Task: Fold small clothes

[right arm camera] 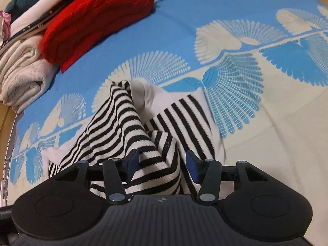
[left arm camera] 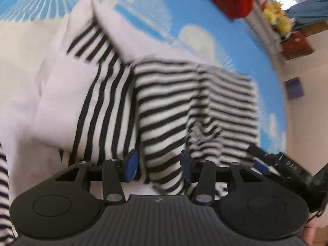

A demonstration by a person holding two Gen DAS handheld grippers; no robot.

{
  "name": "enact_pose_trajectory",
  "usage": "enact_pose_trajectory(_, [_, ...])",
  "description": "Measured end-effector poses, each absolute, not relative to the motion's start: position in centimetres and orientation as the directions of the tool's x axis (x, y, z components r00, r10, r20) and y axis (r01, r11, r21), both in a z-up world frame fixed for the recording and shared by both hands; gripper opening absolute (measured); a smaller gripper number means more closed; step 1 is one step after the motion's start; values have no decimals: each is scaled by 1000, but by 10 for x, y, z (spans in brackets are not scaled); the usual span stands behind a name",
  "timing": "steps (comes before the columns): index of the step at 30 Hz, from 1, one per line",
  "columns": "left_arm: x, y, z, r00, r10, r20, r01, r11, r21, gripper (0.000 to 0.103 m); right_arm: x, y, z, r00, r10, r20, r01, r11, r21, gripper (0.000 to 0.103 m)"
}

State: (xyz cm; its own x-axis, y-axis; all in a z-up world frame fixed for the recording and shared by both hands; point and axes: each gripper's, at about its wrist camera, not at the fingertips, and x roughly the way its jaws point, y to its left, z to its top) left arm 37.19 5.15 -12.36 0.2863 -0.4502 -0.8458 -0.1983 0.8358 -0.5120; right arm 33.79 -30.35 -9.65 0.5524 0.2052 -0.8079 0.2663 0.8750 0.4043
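Note:
A small black-and-white striped garment with plain white parts point(left arm camera: 164, 106) lies bunched on a blue and cream patterned sheet point(left arm camera: 147, 10). My left gripper point(left arm camera: 158, 164) has its jaws apart, with a fold of the striped cloth lying between them. My right gripper point(right arm camera: 162, 164) also has its jaws apart around a raised fold of the same garment point(right arm camera: 143, 131). The right gripper also shows at the lower right of the left wrist view point(left arm camera: 287, 164). The left wrist view is blurred by motion.
A folded red knit point(right arm camera: 96, 18) and a rolled cream cloth point(right arm camera: 22, 75) sit in a pile at the far left of the sheet point(right arm camera: 266, 123). A yellow plush toy point(left arm camera: 276, 16) and boxes stand beyond the bed edge.

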Motion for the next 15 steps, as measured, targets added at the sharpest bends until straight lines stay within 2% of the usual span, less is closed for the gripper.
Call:
enact_pose_trajectory(2, [370,46,-127,270,-461,-845,-196,833,-517,48,342,-300,-103,519,194,-832,268,888,374,52])
enact_pose_trajectory(3, [371,42,-127,272,-462,-844,-183,837,-516,42,344,-297,-107,507,189,-841,266,894,361,52])
enact_pose_trajectory(4, [372,39,-126,283,-460,-842,-159,843,-514,33,345,-295,-110,499,184,-847,267,897,353,45])
enact_pose_trajectory(5, [374,38,-125,292,-459,-839,-138,848,-512,8,346,-294,-110,499,185,-847,269,896,354,38])
enact_pose_trajectory(6, [378,41,-120,322,-450,-833,-121,853,-508,1,348,-293,-110,499,194,-845,269,892,364,24])
enact_pose_trajectory(7, [377,47,-113,370,-429,-824,-116,859,-498,1,348,-292,-109,504,208,-838,266,886,380,14])
enact_pose_trajectory(9, [378,62,-87,498,-362,-788,-91,882,-463,1,347,-296,-104,546,258,-797,262,851,455,9])
enact_pose_trajectory(12, [375,84,-42,684,-245,-687,-58,920,-387,1,339,-310,-89,661,354,-662,233,741,629,6])
enact_pose_trajectory(15, [370,101,-26,729,-255,-635,-60,901,-430,1,330,-321,-75,729,405,-552,165,678,716,6])
